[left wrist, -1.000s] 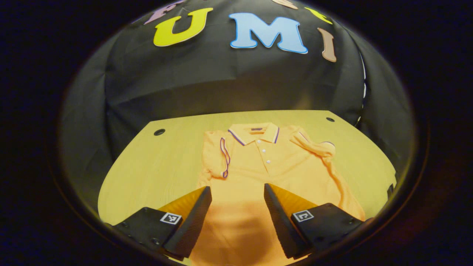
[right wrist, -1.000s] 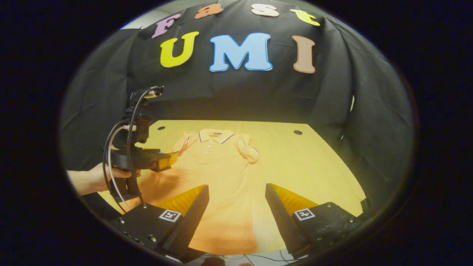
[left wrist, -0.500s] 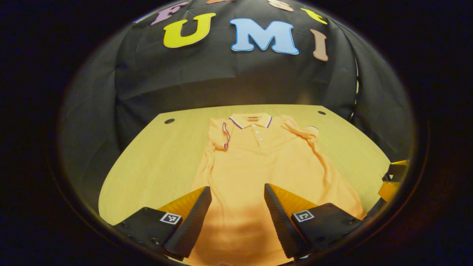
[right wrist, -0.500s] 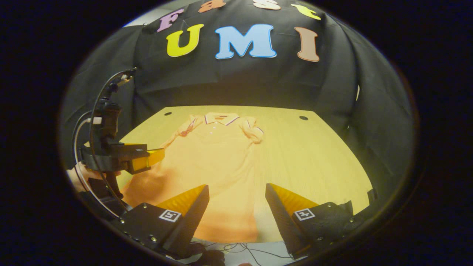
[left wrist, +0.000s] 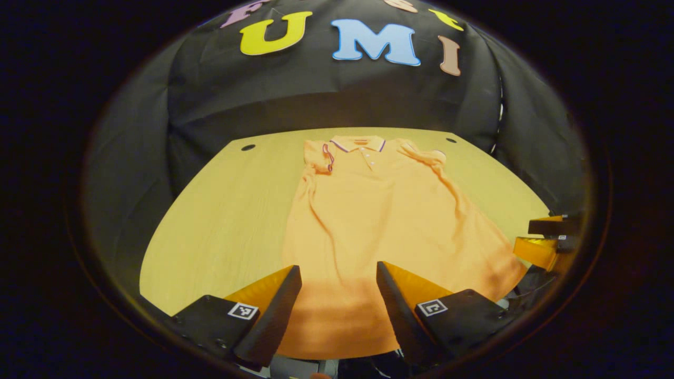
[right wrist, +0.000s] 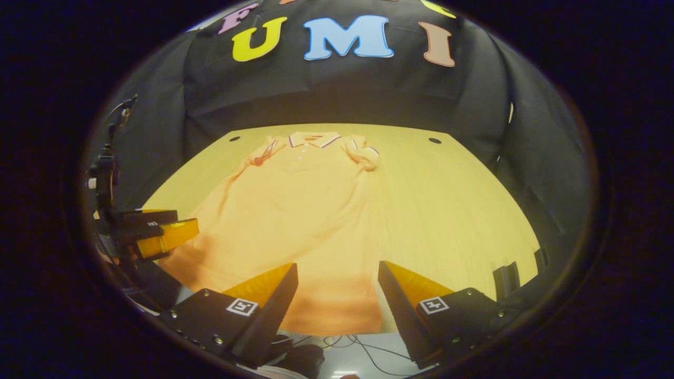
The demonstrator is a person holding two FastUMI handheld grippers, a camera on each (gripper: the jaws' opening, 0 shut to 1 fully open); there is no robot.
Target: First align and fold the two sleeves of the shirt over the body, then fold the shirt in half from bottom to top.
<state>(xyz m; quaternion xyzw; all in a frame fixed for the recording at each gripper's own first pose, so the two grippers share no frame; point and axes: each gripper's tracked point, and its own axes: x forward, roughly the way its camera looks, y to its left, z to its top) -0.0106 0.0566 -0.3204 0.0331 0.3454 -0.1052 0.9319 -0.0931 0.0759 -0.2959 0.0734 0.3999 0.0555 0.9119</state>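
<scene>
Hovering: left gripper [left wrist: 337, 273], right gripper [right wrist: 337, 271] | fingers apart | shirt [left wrist: 379, 210] flat | no legible writing

In the left gripper view, the shirt's [left wrist: 379, 210] hem at the tabletop's [left wrist: 221, 210] near edge is partly hidden behind the left hand-held gripper's [left wrist: 337, 308] fingers. The right hand-held gripper [left wrist: 547, 239] is cut off at that view's right edge. In the right gripper view, the shirt's right sleeve [right wrist: 364, 156] is bunched, its cuff too small to make out.
</scene>
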